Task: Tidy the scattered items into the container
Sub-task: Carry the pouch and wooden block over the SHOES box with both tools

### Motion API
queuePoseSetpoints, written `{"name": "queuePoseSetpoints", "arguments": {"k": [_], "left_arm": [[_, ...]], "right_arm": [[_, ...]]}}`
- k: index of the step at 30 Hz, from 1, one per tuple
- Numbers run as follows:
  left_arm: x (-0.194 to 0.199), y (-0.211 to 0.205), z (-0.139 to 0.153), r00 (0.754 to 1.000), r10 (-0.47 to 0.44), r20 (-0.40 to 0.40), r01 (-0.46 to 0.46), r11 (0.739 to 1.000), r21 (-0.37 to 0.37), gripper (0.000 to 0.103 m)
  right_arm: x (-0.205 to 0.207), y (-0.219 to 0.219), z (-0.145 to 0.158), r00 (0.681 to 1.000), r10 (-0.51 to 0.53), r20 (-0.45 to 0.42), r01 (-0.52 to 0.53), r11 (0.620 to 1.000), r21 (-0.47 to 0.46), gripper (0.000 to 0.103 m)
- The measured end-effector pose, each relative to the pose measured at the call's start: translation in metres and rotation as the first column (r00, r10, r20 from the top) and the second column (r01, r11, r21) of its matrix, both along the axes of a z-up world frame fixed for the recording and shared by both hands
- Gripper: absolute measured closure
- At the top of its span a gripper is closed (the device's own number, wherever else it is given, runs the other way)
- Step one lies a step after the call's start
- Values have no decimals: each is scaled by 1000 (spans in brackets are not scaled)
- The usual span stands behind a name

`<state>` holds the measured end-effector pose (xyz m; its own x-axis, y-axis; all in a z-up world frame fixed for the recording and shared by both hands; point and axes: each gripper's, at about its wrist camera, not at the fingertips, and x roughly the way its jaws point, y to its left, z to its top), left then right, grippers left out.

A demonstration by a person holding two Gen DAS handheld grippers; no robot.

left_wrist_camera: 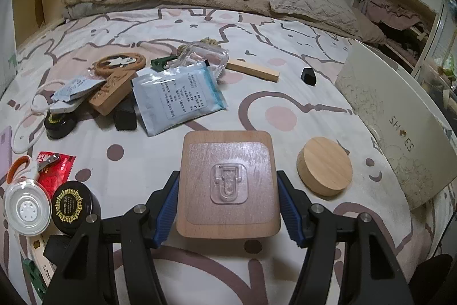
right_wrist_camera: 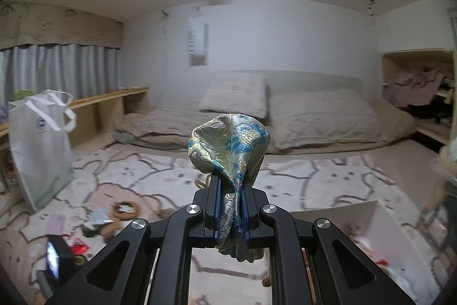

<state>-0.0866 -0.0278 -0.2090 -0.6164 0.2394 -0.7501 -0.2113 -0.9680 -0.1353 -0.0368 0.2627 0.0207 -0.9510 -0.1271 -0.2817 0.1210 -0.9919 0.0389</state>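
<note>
My left gripper [left_wrist_camera: 228, 185] is shut on a square wooden board [left_wrist_camera: 228, 182] with a clear plastic hook stuck on it, its blue pads at both side edges, low over the patterned bedspread. My right gripper [right_wrist_camera: 230, 190] is shut on a blue-and-gold brocade pouch [right_wrist_camera: 228, 147], held high above the bed. The white shoe box [left_wrist_camera: 400, 127] stands to the right of the left gripper; it also shows in the right wrist view [right_wrist_camera: 382, 230], below and to the right of the pouch.
A round wooden lid [left_wrist_camera: 324, 166] lies right of the board. Scattered on the bedspread: blue sachet [left_wrist_camera: 180, 96], clear plastic box [left_wrist_camera: 208, 59], wooden stick [left_wrist_camera: 252, 70], black cube [left_wrist_camera: 308, 75], black jar [left_wrist_camera: 72, 207], red packet [left_wrist_camera: 55, 172]. A white tote bag [right_wrist_camera: 40, 145] stands far left.
</note>
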Motion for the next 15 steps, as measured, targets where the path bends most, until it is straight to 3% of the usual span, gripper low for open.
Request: {"name": "queuePoseSetpoints", "arguments": {"k": [15], "left_arm": [[8,17,8,998,-6,-63,8,999,31,39]], "right_arm": [[7,101,-22,976,-206,68,212,973,-93,91]]}}
